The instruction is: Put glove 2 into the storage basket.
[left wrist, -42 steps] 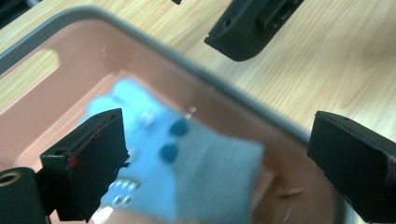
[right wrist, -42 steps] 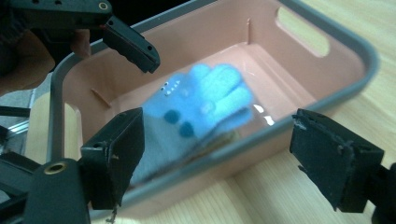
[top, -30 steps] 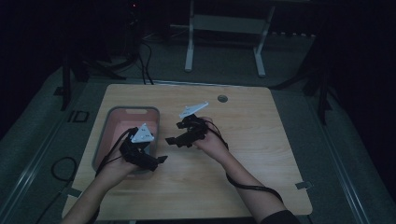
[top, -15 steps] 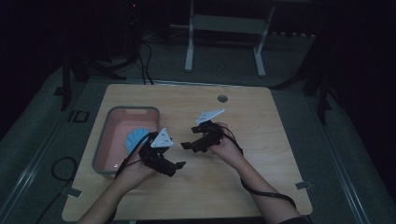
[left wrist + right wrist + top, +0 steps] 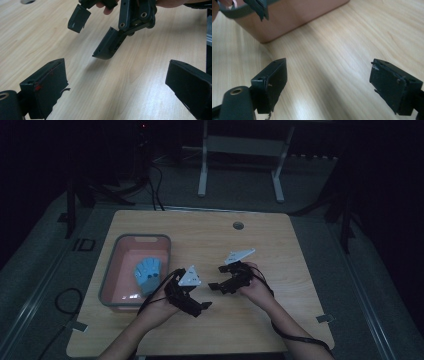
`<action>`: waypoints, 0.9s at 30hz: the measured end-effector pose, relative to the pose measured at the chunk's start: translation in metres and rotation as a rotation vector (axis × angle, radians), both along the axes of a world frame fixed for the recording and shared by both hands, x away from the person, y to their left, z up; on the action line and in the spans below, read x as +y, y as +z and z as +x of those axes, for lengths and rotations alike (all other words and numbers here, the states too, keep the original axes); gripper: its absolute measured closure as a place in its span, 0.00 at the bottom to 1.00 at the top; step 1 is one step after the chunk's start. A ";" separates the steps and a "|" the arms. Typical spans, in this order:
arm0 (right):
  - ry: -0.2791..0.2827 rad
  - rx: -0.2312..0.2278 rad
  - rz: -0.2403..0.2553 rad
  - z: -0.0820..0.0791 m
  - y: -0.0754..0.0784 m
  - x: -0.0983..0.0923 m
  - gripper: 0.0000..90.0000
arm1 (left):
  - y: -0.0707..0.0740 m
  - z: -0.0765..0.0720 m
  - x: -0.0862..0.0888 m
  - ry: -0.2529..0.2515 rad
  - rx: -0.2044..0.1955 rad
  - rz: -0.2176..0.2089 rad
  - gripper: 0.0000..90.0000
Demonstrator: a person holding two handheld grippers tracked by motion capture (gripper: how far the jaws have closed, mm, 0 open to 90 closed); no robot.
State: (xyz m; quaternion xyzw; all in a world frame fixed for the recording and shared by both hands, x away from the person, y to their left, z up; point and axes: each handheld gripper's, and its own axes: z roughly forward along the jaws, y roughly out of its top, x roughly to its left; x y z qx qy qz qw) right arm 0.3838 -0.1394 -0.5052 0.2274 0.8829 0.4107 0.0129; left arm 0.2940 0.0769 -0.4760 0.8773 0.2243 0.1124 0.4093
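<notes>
we hold both grippers low over the bare wood of the table [image 5: 280,245], facing each other near its middle. our left gripper [image 5: 200,307] has come away from the pink bin [image 5: 114,270]: a second ago it hung over the bin's right wall, half a second ago it was just clear of it, and now it sits to the right of the bin, its jaws spread wide with nothing between them. in the left gripper view we see its two black jaws far apart over the wood grain, and the right gripper [image 5: 100,37] across from it with its own jaws parted.

our right gripper [image 5: 216,277] has drifted a little toward the person's side and to the right since the earlier frames; it too stands open and empty, the bin's corner showing ahead of it in its own view. the blue cloth-like thing [image 5: 148,272] lies inside the bin, uncovered now that the left hand [image 5: 157,310] has moved off.
</notes>
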 end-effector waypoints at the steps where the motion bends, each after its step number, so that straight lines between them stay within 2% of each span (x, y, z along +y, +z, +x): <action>1: -0.003 0.003 0.001 -0.001 -0.002 -0.003 0.16 | -0.001 0.000 -0.002 -0.007 0.001 0.000 0.05; 10: -0.032 0.014 0.006 -0.008 -0.017 -0.026 0.16 | -0.019 -0.006 -0.025 -0.075 0.036 0.001 0.05; 16: -0.049 0.027 0.013 -0.014 -0.025 -0.041 0.16 | -0.032 -0.008 -0.035 -0.102 0.054 -0.007 0.05; 22: -0.075 0.012 0.036 -0.022 -0.033 -0.053 0.16 | -0.044 -0.010 -0.042 -0.118 0.060 0.002 0.05; 27: -0.074 0.022 0.023 -0.027 -0.040 -0.061 0.16 | -0.051 -0.013 -0.045 -0.126 0.058 0.010 0.05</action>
